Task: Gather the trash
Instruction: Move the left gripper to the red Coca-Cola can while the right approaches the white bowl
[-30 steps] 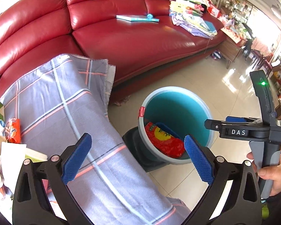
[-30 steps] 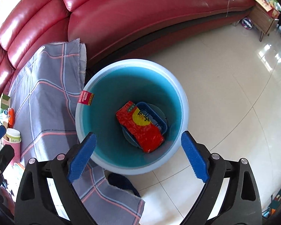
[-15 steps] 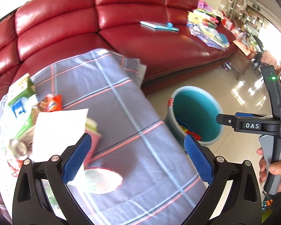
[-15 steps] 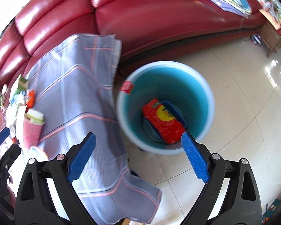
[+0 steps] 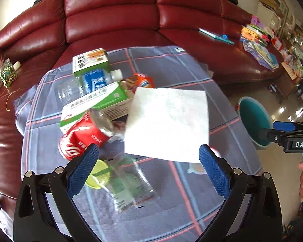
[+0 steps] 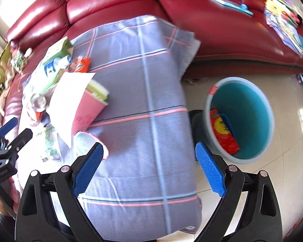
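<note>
Your left gripper [image 5: 148, 170] hung spread above the white napkin [image 5: 168, 123] and cola can [image 5: 84, 135]; nothing was pinched. Your right gripper [image 6: 149, 168] was spread too, beside the teal bucket [image 6: 268, 109].

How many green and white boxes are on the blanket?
2. One small green box stands at the far edge of the pile. One long green box lies behind the red can, partly under the white paper. More may be hidden.

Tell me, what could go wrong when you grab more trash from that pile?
The red can lies on its side, so it might roll when nudged. The white paper covers part of the pink cup, so the left gripper could pinch only paper. The bin sits off the table, so light trash might miss.
</note>
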